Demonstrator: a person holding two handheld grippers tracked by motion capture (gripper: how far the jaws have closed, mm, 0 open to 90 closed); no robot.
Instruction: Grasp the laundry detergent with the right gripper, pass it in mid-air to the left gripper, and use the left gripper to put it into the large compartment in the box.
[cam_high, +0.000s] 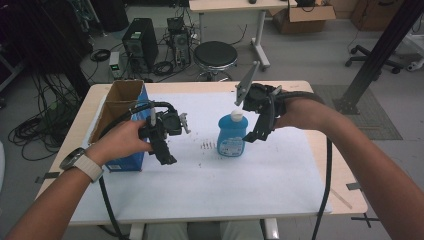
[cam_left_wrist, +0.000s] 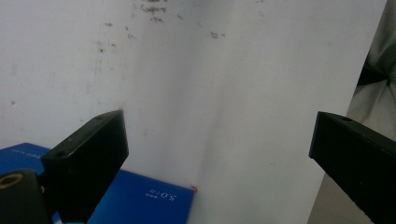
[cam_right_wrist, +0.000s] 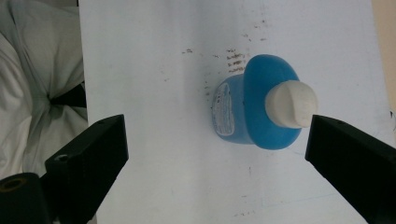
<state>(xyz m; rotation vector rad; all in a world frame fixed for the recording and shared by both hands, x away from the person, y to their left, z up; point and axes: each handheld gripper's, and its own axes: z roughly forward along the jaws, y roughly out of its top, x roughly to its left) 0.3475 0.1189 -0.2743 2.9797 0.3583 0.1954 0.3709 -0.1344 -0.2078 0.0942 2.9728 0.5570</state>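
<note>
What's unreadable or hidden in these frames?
- Bottle label: print too small in the high view, foreshortened and blurred in the right gripper view.
- Box inside: its walls and the left hand hide it in the high view; the left gripper view's bottom edge and its own jaw cut off the box.
- Marks on the white sheet: too small to identify.
- Left gripper jaw tips: dark, bunched together in the high view.

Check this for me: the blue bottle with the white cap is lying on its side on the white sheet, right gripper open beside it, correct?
Not quite. The blue bottle stands upright on the white sheet, white cap on top, as the high view shows. The right gripper is indeed open beside it.
</note>
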